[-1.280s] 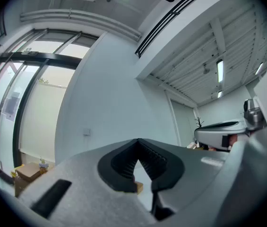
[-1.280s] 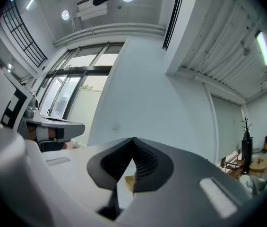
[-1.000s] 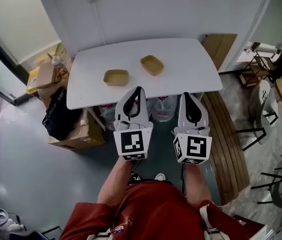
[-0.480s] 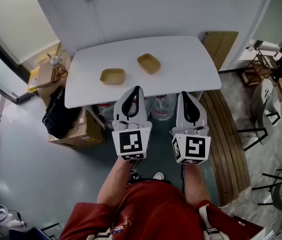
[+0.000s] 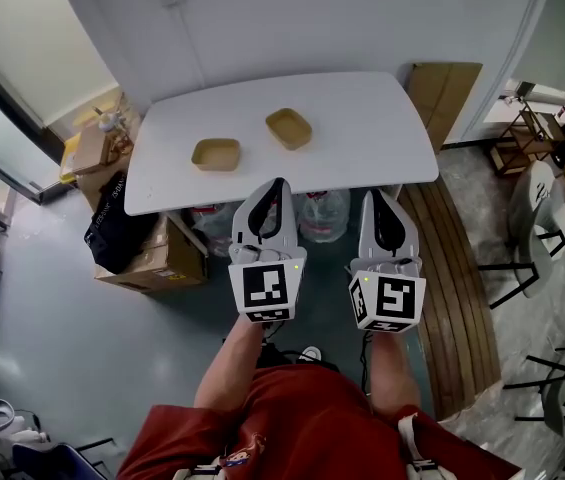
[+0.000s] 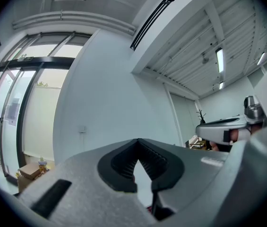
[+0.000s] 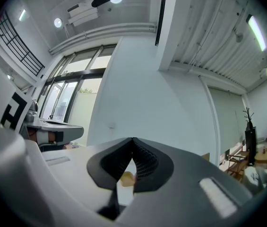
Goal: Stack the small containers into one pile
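Both claws are drifting sideways with the person, so the tabletop (image 5: 372, 118) is sitting further left than a second ago. The left claw (image 5: 278, 182) and right claw (image 5: 380, 194) are staying pressed together, holding nothing. The near container (image 5: 216, 154) and far container (image 5: 289, 128) are lying apart, well ahead of the left claw, not yet stacked.

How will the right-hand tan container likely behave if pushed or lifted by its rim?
The right-hand tan container looks shallow and thin-walled: probably light, its rim perhaps flexing. Low and flat-based on the white table, it would likely slide, not tip or roll.
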The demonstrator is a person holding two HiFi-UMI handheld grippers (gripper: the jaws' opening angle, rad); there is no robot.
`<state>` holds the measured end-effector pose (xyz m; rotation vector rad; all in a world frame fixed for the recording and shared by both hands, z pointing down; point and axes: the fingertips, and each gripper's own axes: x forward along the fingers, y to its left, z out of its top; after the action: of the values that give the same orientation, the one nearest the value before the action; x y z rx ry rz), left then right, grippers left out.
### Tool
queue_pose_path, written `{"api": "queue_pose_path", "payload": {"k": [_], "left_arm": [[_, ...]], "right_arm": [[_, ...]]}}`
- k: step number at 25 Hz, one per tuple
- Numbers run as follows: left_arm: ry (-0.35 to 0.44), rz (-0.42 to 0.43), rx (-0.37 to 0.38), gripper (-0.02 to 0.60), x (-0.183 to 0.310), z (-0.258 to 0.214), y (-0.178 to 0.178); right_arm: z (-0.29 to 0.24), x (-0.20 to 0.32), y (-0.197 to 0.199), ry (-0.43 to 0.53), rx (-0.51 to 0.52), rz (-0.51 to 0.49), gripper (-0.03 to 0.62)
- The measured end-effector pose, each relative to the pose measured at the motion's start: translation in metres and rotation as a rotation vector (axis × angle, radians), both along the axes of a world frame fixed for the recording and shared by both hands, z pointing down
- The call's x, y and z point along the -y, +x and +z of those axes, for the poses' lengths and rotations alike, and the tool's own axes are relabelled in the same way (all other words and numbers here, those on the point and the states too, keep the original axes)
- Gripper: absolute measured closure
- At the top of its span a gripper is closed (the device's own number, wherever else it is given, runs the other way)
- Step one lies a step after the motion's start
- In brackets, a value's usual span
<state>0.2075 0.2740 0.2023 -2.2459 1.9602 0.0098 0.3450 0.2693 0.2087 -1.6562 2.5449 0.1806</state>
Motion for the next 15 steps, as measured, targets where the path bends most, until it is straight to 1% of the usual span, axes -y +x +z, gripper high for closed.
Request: {"api": "queue_pose_path", "payload": {"k": [4, 11, 13, 15], "left_arm": [[-0.009, -0.011, 0.010, 0.578, 0.003, 0.002, 0.011], [-0.003, -0.025, 0.023, 0.578, 0.015, -0.003, 0.016], [0.000, -0.026, 0.022, 0.579, 0.018, -0.002, 0.017], [0.001, -0.025, 0.015, 0.578, 0.024, -0.001, 0.015]], "right_arm": [[0.005, 0.005, 0.014, -0.010, 0.017, -0.005, 0.594], [0.005, 0.018, 0.017, -0.010, 0.030, -0.018, 0.594], [0.008, 0.021, 0.018, -0.012, 0.019, -0.014, 0.594], [0.010, 0.025, 0.015, -0.004, -0.018, -0.004, 0.594]]}}
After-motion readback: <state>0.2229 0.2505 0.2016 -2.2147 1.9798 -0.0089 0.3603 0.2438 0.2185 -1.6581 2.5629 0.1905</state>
